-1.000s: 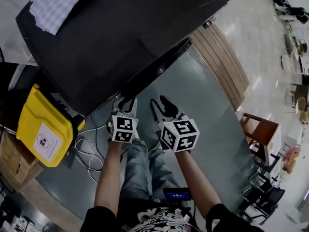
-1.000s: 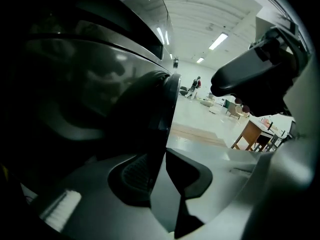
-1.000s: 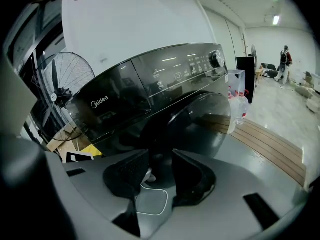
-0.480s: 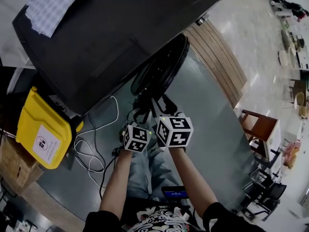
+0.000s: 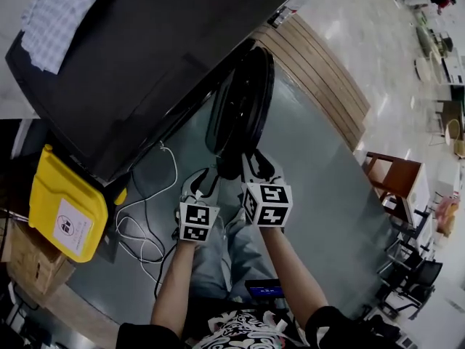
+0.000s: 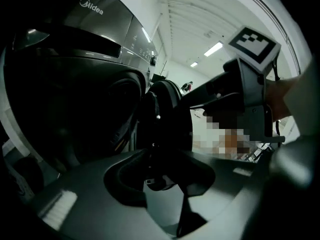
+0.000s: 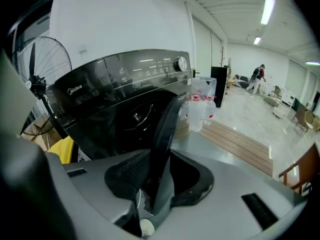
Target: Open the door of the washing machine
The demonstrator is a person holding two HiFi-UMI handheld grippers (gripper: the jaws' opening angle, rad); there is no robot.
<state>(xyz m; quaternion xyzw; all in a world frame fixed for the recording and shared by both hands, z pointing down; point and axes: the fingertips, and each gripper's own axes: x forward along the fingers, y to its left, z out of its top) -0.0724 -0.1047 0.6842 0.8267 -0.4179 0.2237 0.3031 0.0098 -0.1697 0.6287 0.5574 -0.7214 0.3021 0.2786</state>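
Note:
The black washing machine [image 5: 145, 42] fills the upper left of the head view, and its round door [image 5: 243, 104] stands swung out, edge-on. My right gripper [image 5: 251, 167] sits at the door's lower free edge. In the right gripper view the door's edge [image 7: 167, 129] runs between the jaws of the right gripper [image 7: 162, 166], which are closing on it and pinch it between the pads. My left gripper [image 5: 202, 184] hangs just left of the door, its jaws opening with nothing in them. In the left gripper view the left gripper [image 6: 160, 166] shows bare floor in its gap, with the door [image 6: 167, 114] ahead.
A yellow container [image 5: 65, 202] and loose cables [image 5: 145, 217] lie on the floor to the left. A checked cloth [image 5: 51, 13] lies on the machine. A wooden strip [image 5: 320, 71] runs along the right, with a brown stool [image 5: 396, 187] beyond. Water bottles [image 7: 200, 106] stand by the machine.
The door has swung from almost shut to wide open. Both grippers came back toward the person. The left gripper let go of the door; the right one took its edge.

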